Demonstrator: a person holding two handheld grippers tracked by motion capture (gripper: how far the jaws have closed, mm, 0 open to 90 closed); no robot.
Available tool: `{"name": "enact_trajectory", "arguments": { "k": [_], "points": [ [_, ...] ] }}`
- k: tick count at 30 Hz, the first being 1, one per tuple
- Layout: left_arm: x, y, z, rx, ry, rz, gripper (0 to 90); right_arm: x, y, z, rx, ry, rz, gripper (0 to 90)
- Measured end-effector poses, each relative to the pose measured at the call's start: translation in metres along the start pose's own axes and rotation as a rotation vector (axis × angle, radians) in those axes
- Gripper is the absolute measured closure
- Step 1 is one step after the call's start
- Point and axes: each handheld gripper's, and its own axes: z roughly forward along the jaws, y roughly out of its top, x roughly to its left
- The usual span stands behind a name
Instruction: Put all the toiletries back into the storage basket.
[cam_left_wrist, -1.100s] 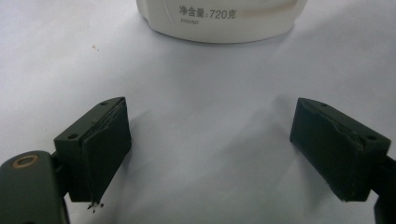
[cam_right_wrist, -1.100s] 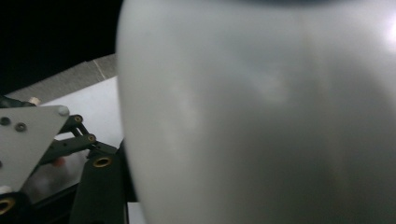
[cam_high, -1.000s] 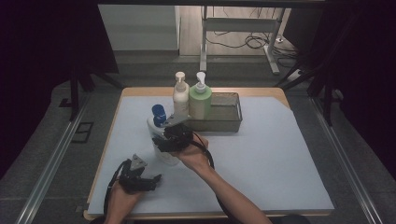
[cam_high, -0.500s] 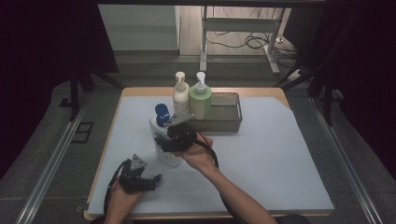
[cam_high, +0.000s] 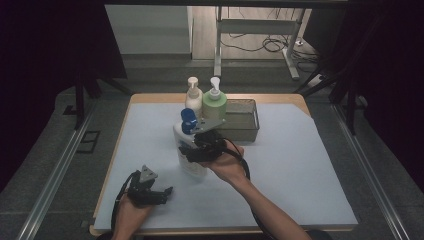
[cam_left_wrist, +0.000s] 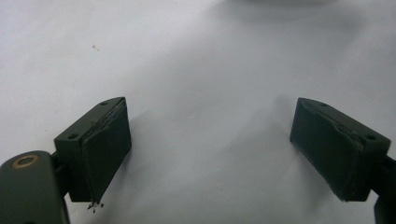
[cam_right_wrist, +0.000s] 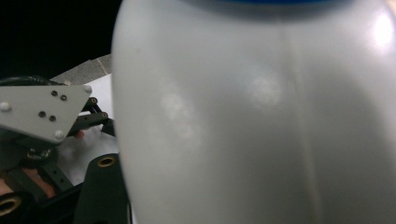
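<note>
So far, the white bottle is pinched by the right gripper at 7 o'clock of the tray, not yet placed, while the left gripper lies spread and idle.

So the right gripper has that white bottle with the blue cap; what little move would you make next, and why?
Probably carry the white bottle up and back toward the tray. The right gripper is clamped on its body, two pump bottles already stand at the tray's left end, and the left gripper rests open on the table.
</note>
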Motion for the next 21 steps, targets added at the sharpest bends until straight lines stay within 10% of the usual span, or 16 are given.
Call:
{"name": "enact_trajectory", "arguments": {
  "k": [21],
  "points": [
    [0.0, 0.0, 0.0, 0.002, -0.002, 0.004, 12.2, -0.031, -0.01, -0.047, 0.008, -0.079, 0.018, 40.1]
  ]
}}
